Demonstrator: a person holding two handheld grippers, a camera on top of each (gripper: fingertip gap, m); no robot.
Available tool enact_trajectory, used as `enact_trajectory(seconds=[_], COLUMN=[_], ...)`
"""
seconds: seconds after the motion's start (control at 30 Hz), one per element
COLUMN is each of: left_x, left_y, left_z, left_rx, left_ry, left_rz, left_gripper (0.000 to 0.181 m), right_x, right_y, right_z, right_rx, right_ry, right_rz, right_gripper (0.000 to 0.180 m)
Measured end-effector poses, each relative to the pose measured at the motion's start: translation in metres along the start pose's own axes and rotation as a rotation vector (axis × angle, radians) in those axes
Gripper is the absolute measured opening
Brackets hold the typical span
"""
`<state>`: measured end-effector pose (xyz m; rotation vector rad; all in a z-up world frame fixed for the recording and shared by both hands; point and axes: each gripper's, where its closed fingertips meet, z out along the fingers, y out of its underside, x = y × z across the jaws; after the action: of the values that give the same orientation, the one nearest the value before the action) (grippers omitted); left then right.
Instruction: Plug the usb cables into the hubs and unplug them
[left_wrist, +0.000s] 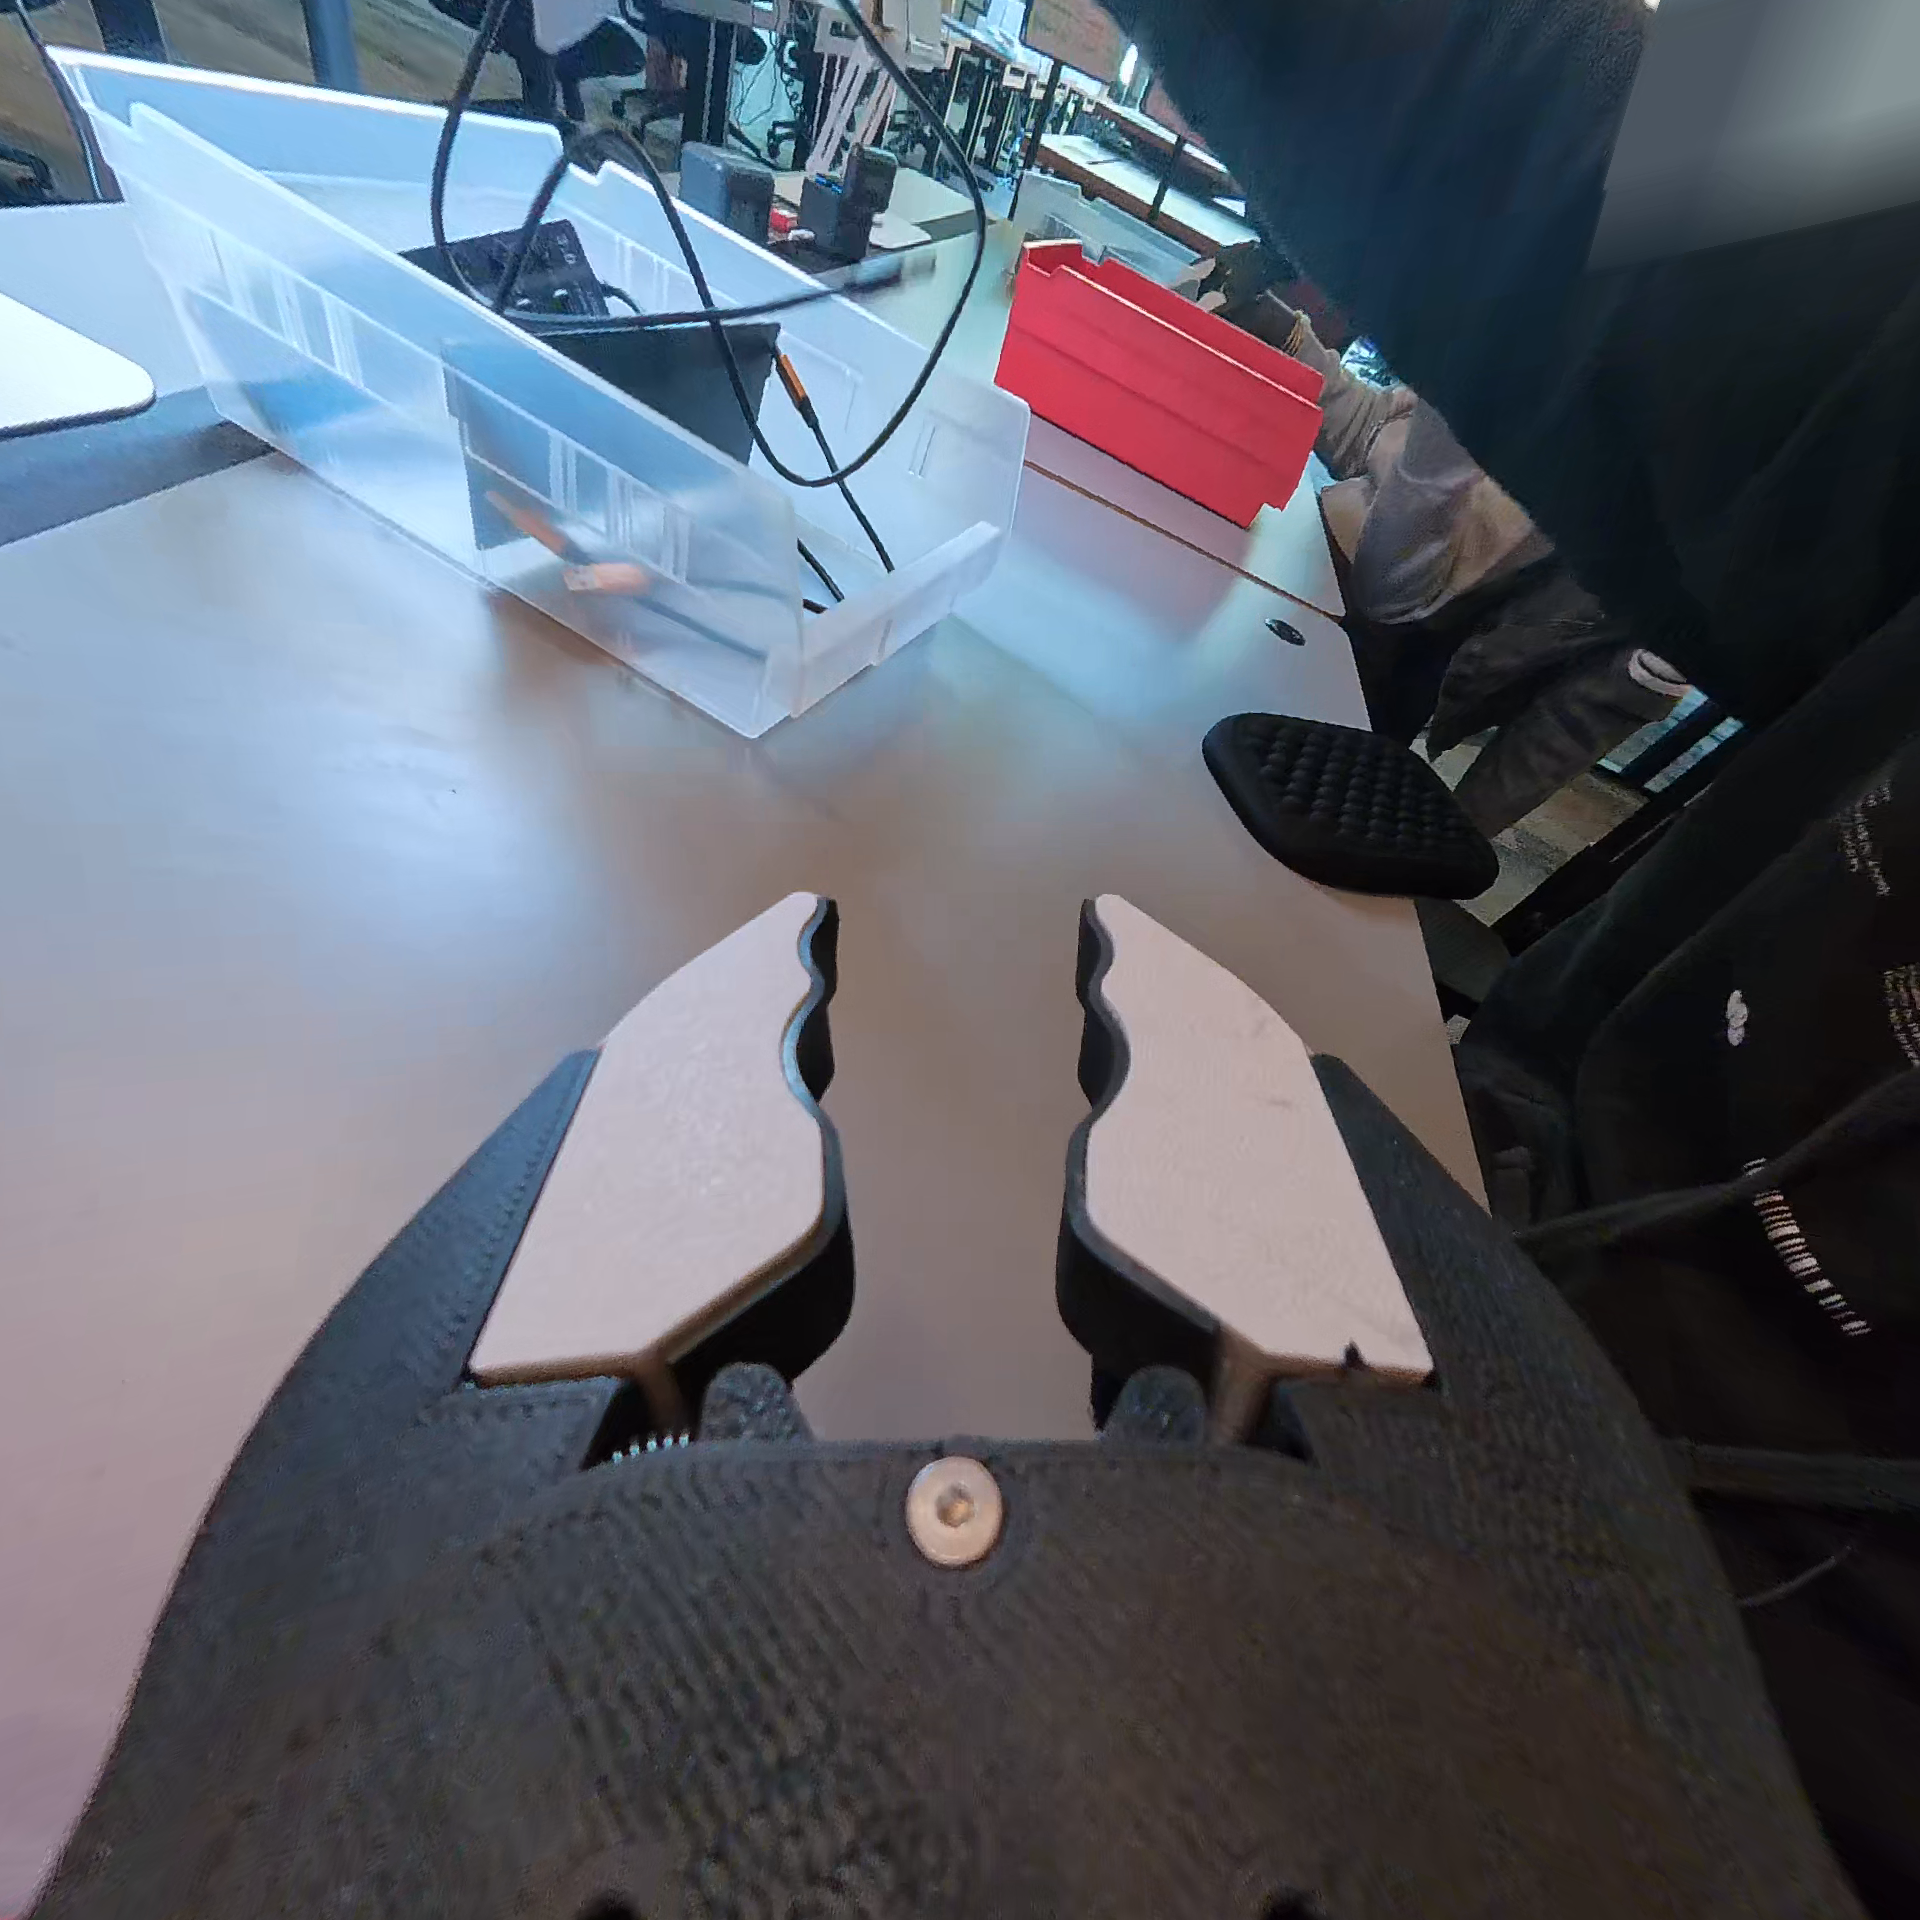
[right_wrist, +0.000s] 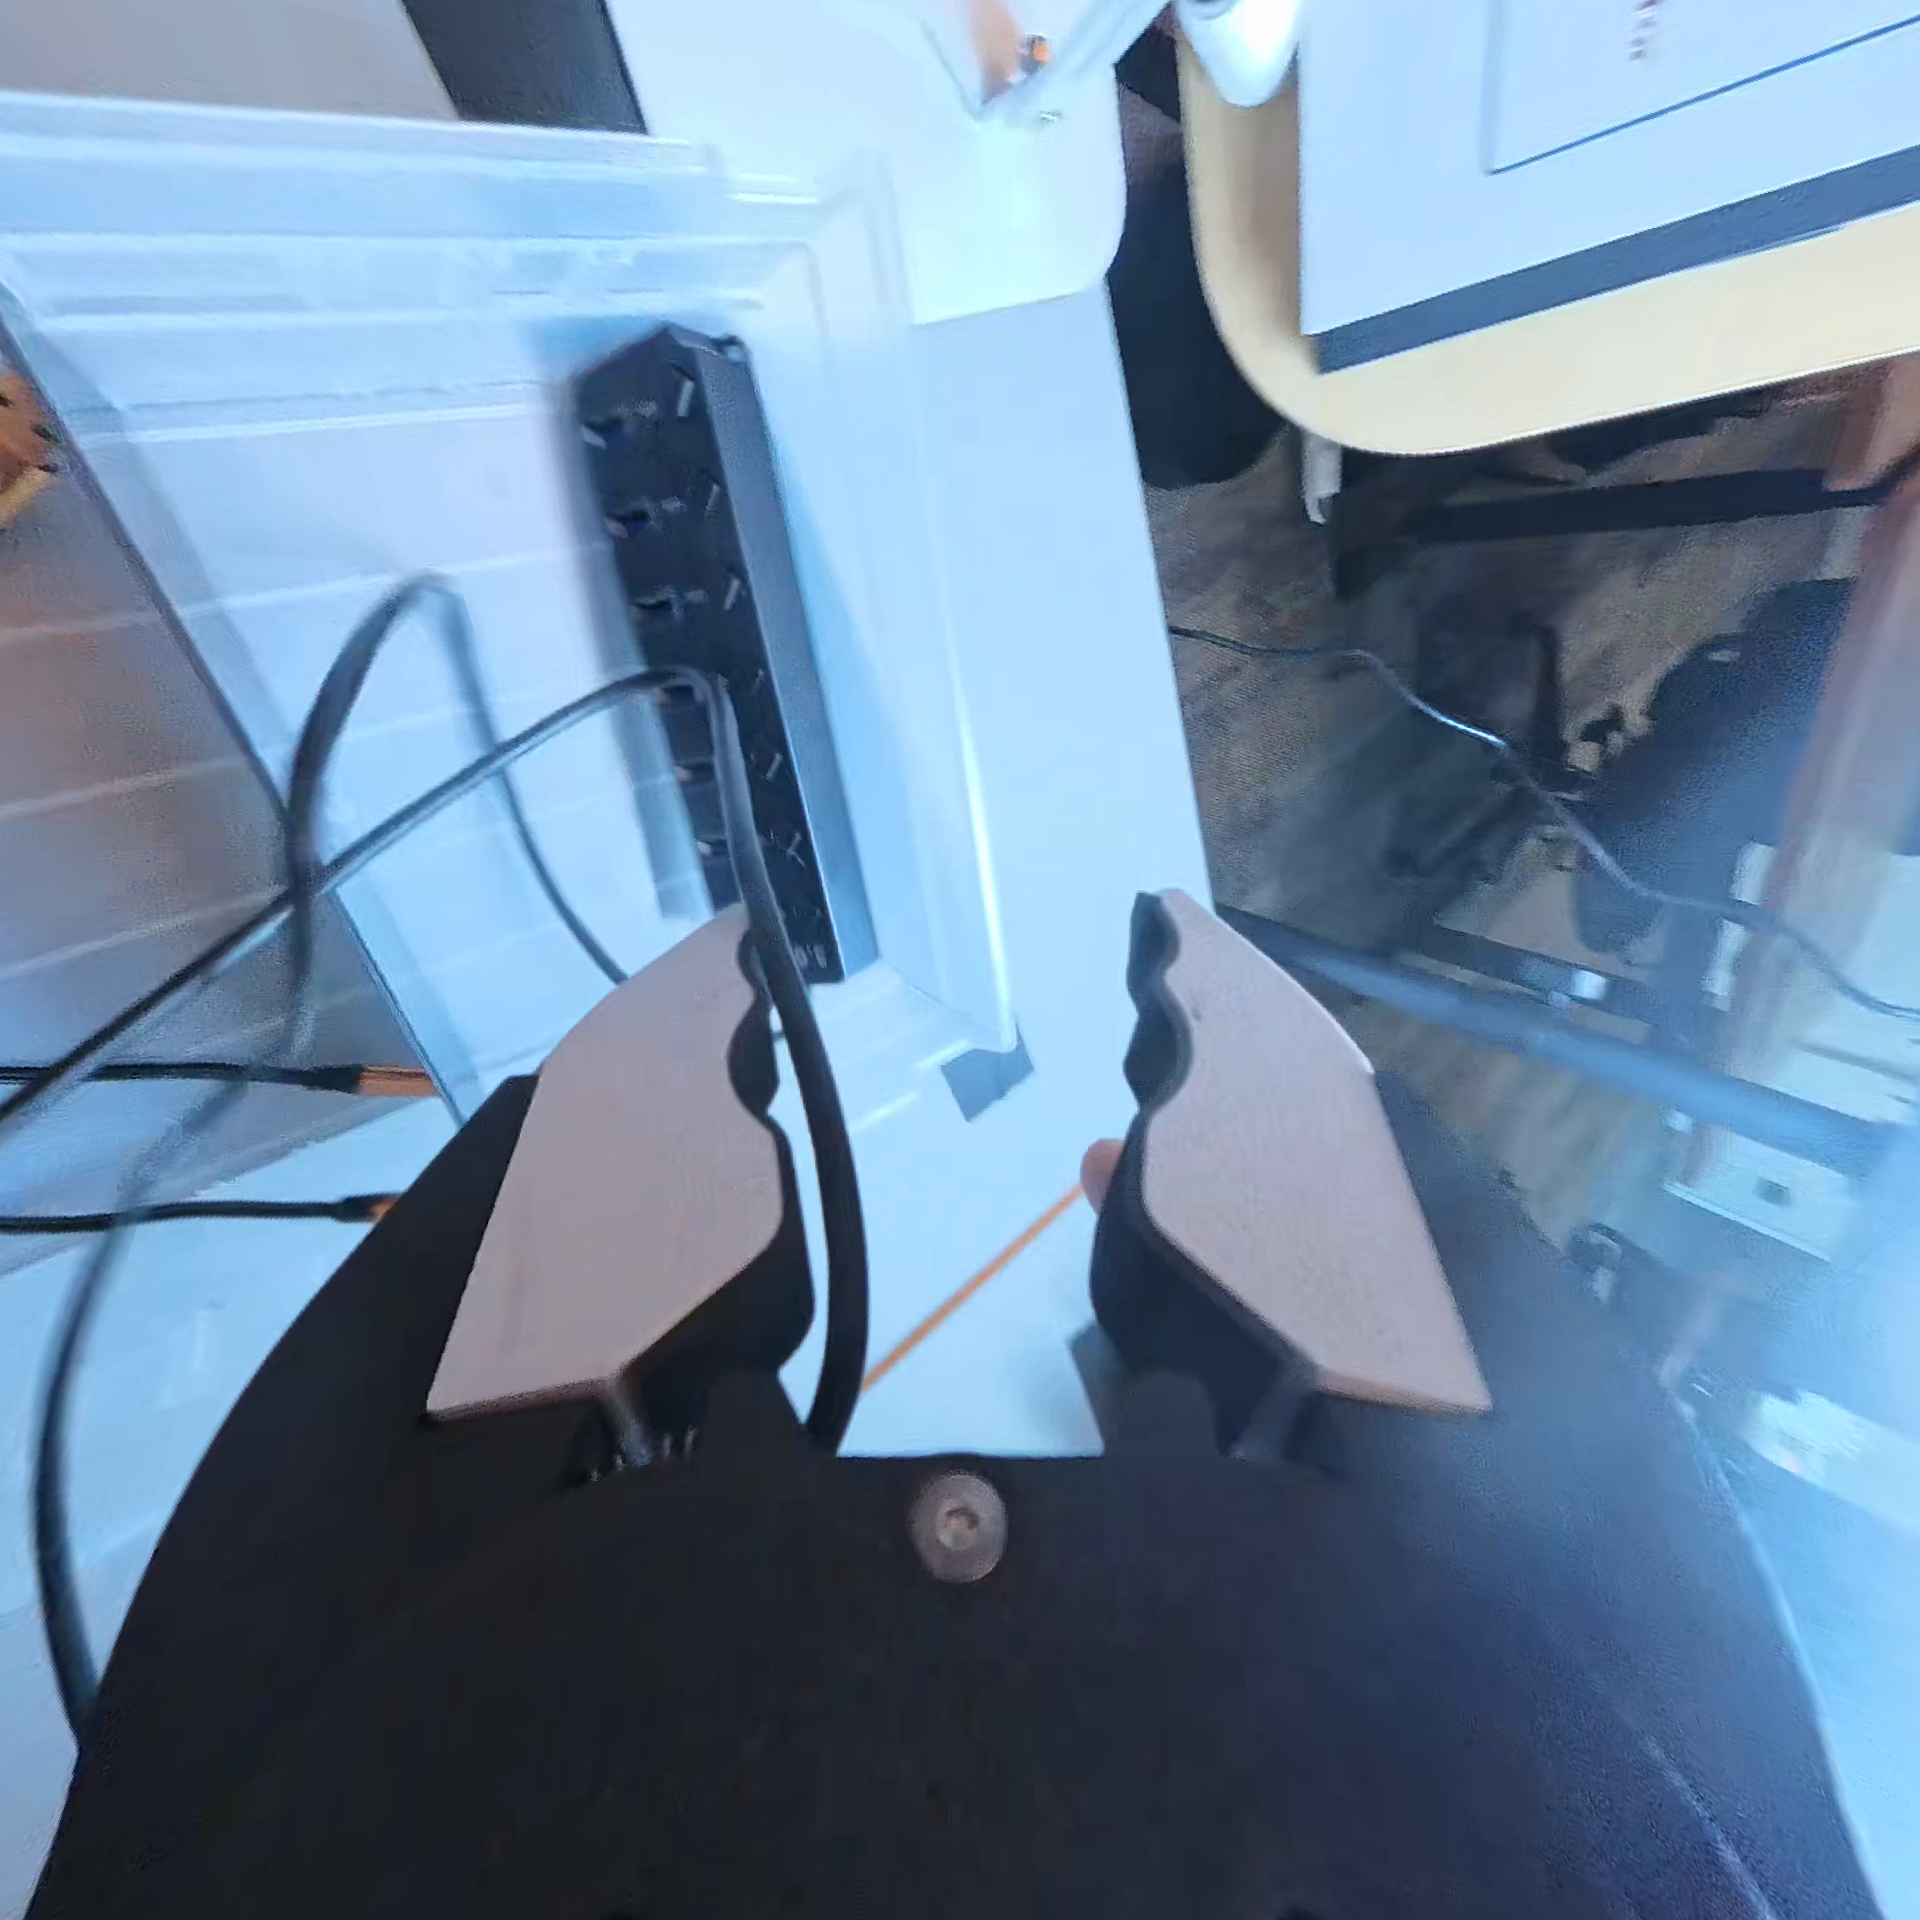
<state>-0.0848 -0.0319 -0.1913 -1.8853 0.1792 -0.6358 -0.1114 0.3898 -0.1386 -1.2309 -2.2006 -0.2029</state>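
Note:
In the left wrist view my left gripper (left_wrist: 956, 925) is open and empty, low over the tan table (left_wrist: 416, 831). Ahead of it lies a clear plastic bin (left_wrist: 582, 447) holding a black hub (left_wrist: 520, 265), black cables (left_wrist: 935, 343) and orange-tipped plugs (left_wrist: 597, 575). In the right wrist view my right gripper (right_wrist: 940, 925) is open above the same bin (right_wrist: 312, 260). A long black USB hub (right_wrist: 727, 644) lies in it. A black cable (right_wrist: 831, 1143) runs from the hub between the jaws, against the left finger (right_wrist: 644, 1143). Orange-tipped plugs (right_wrist: 384, 1083) lie to the left.
A red bin (left_wrist: 1153, 384) stands behind and right of the clear one. A black dimpled chair armrest (left_wrist: 1351, 805) and a person in dark clothes (left_wrist: 1714, 935) are at the table's right edge. The right wrist view shows the floor with cables (right_wrist: 1455, 748) beyond the table edge. About 45 centimeters separates my left fingertips from my right.

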Motion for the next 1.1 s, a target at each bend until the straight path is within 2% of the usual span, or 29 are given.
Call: enact_trajectory(seconds=[0.17,0.37,0.47,0.53,0.63,0.67,0.7,0.73,0.8,0.9,1.1], left_x=[-0.002,0.0,-0.001,0.0,0.001,0.001,0.002,0.001,0.0,-0.002,-0.006], left_y=[0.006,0.009,0.009,0.011,0.016,0.017,0.017,0.017,0.017,0.019,0.026], left_z=[0.003,0.006,0.009,0.012,0.014,0.014,0.014,0.014,0.014,0.015,0.016], left_rx=[-0.018,-0.032,-0.035,-0.041,-0.062,-0.065,-0.066,-0.065,-0.061,-0.067,-0.087], left_ry=[0.0,0.002,0.005,0.013,0.01,0.006,0.004,0.002,0.002,0.002,-0.003], left_rz=[-0.004,0.006,0.003,-0.006,0.002,0.007,0.01,0.01,0.004,-0.007,-0.018], left_gripper=[0.044,0.044,0.043,0.043,0.043,0.043,0.043,0.043,0.043,0.042,0.042], right_x=[0.019,-0.001,-0.009,-0.015,-0.018,-0.018,-0.019,-0.02,-0.019,-0.005,0.067], right_y=[-0.004,0.006,0.015,0.023,0.036,0.038,0.039,0.039,0.041,0.029,-0.034], right_z=[-0.046,-0.109,-0.126,-0.126,-0.123,-0.122,-0.122,-0.122,-0.119,-0.122,-0.153], right_rx=[0.024,0.15,0.206,0.189,0.131,0.127,0.14,0.152,0.136,0.157,0.298], right_ry=[0.142,0.204,0.227,0.204,0.178,0.169,0.161,0.154,0.153,0.21,0.544], right_rz=[-0.02,0.006,0.035,0.027,0.019,0.026,0.022,0.009,-0.004,-0.013,-0.054], right_gripper=[0.07,0.065,0.046,0.04,0.044,0.041,0.027,0.005,0.005,0.005,0.004])
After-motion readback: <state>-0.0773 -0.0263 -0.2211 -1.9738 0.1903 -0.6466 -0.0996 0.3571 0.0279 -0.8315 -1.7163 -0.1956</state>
